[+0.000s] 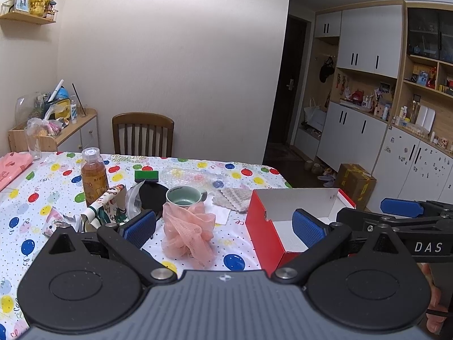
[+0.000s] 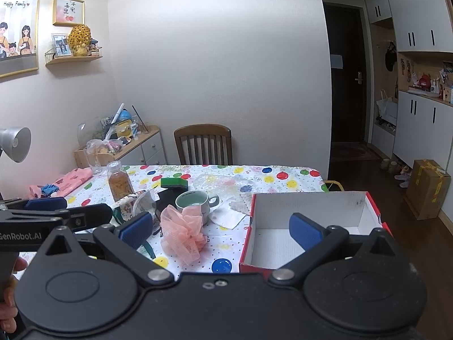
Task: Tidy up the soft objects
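A pink mesh bath pouf [image 1: 188, 232] lies on the balloon-print tablecloth, in front of a green cup [image 1: 184, 195]; it also shows in the right wrist view [image 2: 182, 233]. A red box [image 1: 286, 221] with a white inside stands open to its right, also in the right wrist view [image 2: 308, 226]. A green sponge [image 1: 146, 175], a grey-pink cloth [image 1: 233, 198] and bubble wrap [image 1: 189, 174] lie behind. My left gripper [image 1: 223, 226] is open and empty above the pouf and the box. My right gripper [image 2: 220, 231] is open and empty, likewise.
A tea bottle [image 1: 93, 180], a patterned roll [image 1: 103, 202], a black pouch [image 1: 153, 195] and a glass [image 1: 34, 144] stand on the table. Pink clothing [image 1: 12, 167] lies far left. A wooden chair [image 1: 143, 134] stands behind. A lamp [image 2: 14, 143] is at the left.
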A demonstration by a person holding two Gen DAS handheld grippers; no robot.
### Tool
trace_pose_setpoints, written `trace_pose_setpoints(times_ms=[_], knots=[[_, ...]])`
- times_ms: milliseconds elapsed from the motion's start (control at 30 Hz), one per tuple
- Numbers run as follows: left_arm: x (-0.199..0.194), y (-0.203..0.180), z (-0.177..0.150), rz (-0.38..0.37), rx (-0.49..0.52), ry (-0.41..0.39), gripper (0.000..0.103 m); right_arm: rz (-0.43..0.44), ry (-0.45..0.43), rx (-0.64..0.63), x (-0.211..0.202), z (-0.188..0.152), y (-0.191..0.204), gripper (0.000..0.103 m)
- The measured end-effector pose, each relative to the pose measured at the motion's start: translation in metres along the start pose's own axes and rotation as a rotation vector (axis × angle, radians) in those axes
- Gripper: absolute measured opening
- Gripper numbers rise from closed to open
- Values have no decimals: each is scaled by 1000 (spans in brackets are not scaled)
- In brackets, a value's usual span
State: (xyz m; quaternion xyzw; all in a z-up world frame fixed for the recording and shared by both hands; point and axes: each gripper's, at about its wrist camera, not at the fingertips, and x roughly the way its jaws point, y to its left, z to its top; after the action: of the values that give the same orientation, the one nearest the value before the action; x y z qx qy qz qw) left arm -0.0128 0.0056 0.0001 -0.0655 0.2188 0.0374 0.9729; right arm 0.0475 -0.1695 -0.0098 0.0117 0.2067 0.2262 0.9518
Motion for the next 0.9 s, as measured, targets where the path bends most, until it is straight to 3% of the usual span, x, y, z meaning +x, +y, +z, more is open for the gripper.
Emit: trace_pose_setpoints(times_ms=[600, 900], knots=[[-9, 1, -3, 29, -19, -8, 103, 41, 0, -16, 1, 2, 3, 102], [0, 24, 1, 43, -35, -4, 103, 59, 10, -39, 23, 8, 24, 102]])
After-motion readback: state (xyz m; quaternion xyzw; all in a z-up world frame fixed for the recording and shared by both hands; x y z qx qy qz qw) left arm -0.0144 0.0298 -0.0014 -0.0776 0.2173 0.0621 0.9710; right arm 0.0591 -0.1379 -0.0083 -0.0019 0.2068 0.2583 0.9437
